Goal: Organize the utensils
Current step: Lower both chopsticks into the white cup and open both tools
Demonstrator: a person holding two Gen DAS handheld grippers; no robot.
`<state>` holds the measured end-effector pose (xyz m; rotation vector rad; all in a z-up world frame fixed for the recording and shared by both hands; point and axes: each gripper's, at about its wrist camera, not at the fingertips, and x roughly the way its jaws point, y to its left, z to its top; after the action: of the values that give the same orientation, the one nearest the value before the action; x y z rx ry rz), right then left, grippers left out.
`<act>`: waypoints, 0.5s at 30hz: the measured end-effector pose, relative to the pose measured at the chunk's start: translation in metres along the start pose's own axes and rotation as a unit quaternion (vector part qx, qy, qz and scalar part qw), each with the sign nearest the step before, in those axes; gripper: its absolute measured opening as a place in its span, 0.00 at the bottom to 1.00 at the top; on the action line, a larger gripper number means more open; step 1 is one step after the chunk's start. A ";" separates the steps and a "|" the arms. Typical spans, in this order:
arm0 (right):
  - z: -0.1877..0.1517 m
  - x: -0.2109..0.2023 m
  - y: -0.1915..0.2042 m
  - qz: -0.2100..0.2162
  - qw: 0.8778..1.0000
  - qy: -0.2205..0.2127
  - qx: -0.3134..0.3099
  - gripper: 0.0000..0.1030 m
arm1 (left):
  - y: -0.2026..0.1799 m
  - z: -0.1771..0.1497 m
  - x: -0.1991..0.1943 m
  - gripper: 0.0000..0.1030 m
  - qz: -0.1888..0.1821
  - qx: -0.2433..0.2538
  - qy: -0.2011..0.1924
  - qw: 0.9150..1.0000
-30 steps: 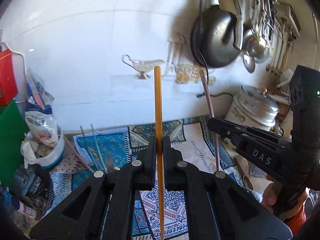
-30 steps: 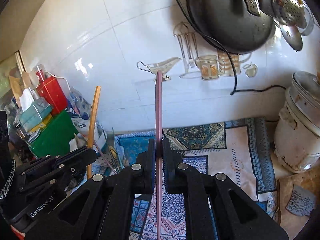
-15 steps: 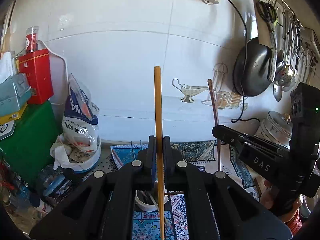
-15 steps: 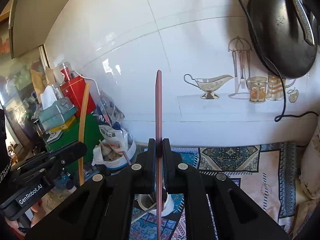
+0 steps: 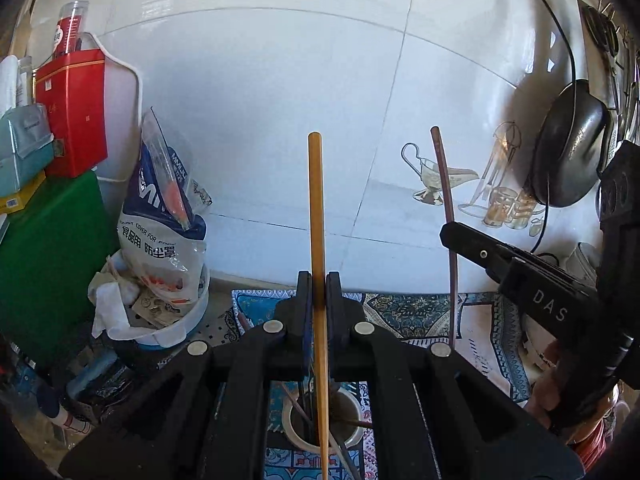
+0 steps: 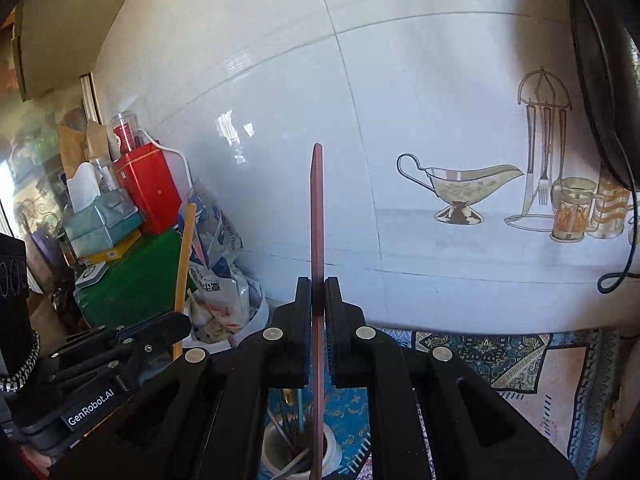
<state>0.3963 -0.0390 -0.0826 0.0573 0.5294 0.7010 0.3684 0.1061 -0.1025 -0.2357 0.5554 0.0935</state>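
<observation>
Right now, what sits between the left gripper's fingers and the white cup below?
Only the orange chopstick clamped in the left gripper, running down into the white cup. The left wrist view shows it.

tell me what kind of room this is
Most likely a home kitchen counter. A black pan hangs on the white tiled wall, whose tiles carry printed tableware pictures, and a white cup holding chopsticks stands on a patterned mat below the tongs.
</observation>
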 end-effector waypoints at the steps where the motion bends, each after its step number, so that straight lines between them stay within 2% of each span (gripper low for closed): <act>1: -0.001 0.005 0.000 0.003 1.000 0.003 -0.003 0.06 | 0.000 0.001 0.005 0.04 0.001 -0.001 -0.001 1.000; 11: -0.026 0.061 -0.004 0.057 0.997 0.055 0.003 0.06 | 0.010 -0.018 0.058 0.04 0.021 -0.017 0.010 1.000; 15: -0.037 0.067 -0.009 0.064 0.995 0.073 0.008 0.06 | 0.018 -0.028 0.071 0.04 0.025 -0.033 0.009 0.999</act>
<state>0.4260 -0.0084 -0.1465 0.0558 0.6757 0.8305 0.4117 0.1183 -0.1667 -0.2879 0.5778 0.1591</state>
